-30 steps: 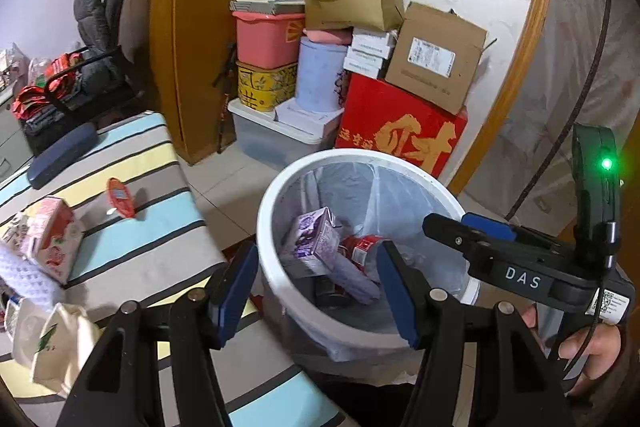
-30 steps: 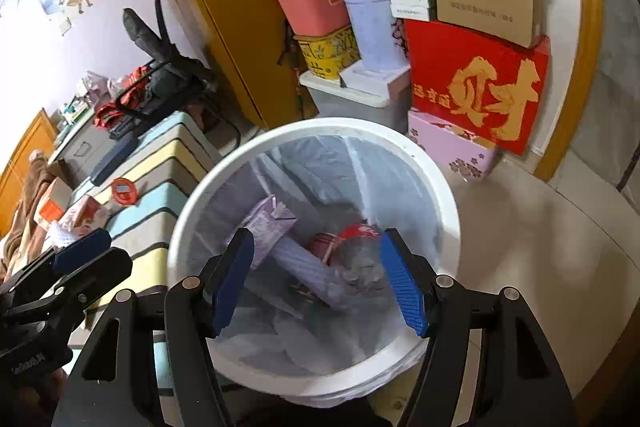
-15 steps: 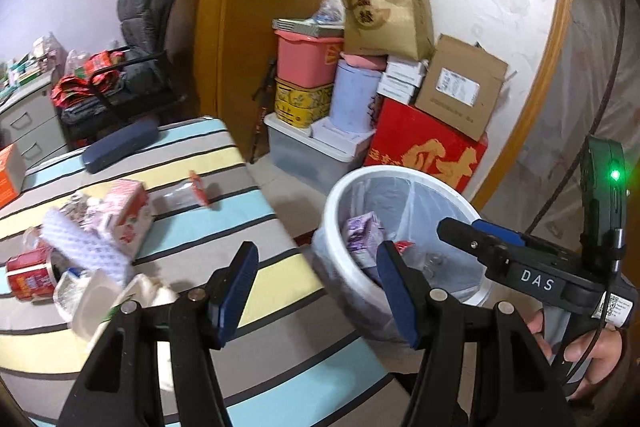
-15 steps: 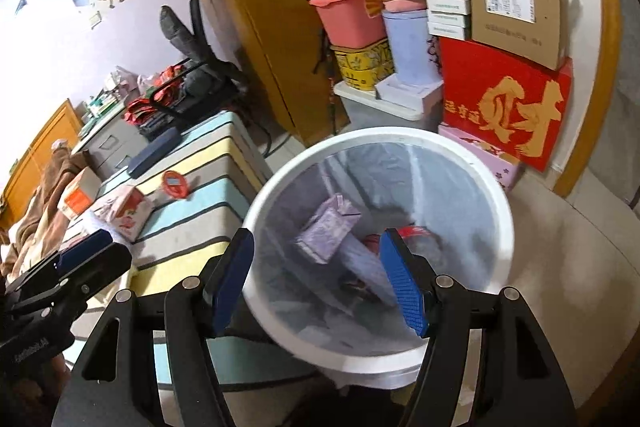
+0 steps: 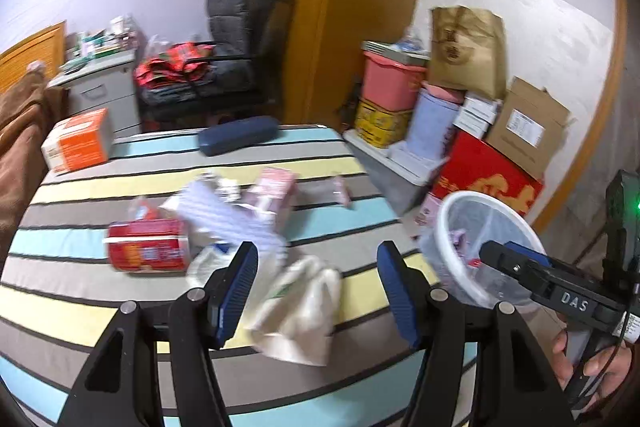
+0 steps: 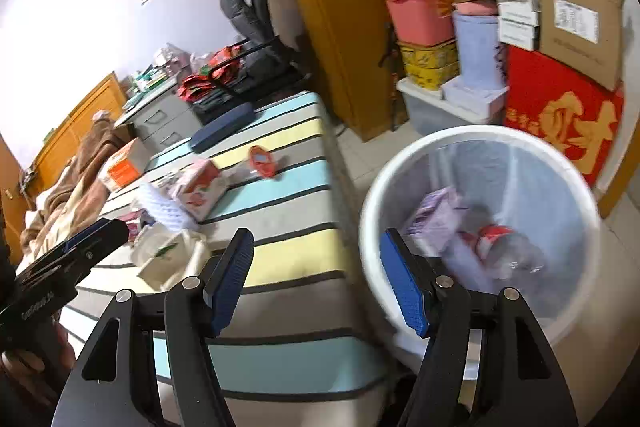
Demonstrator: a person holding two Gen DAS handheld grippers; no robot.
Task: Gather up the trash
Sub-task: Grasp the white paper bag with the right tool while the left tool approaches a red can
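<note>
My left gripper is open above the striped table. A crumpled cream paper bag lies below the gap between its fingers, untouched. Beyond it lie a red can, a white foam net, a pink carton and a small packet. My right gripper is open and empty over the table's edge, beside the white lined bin. Inside the bin are a purple carton and a red can. The cream bag and the left gripper appear at the left.
An orange box and a dark blue case sit at the table's far side. Stacked boxes and tubs stand against the wall behind the bin. A chair piled with clothes and a grey cabinet stand beyond the table.
Both grippers have swung left, away from the bin and towards the table. The bin has slid to the right in both views. The jaws of both stay as wide as before.
</note>
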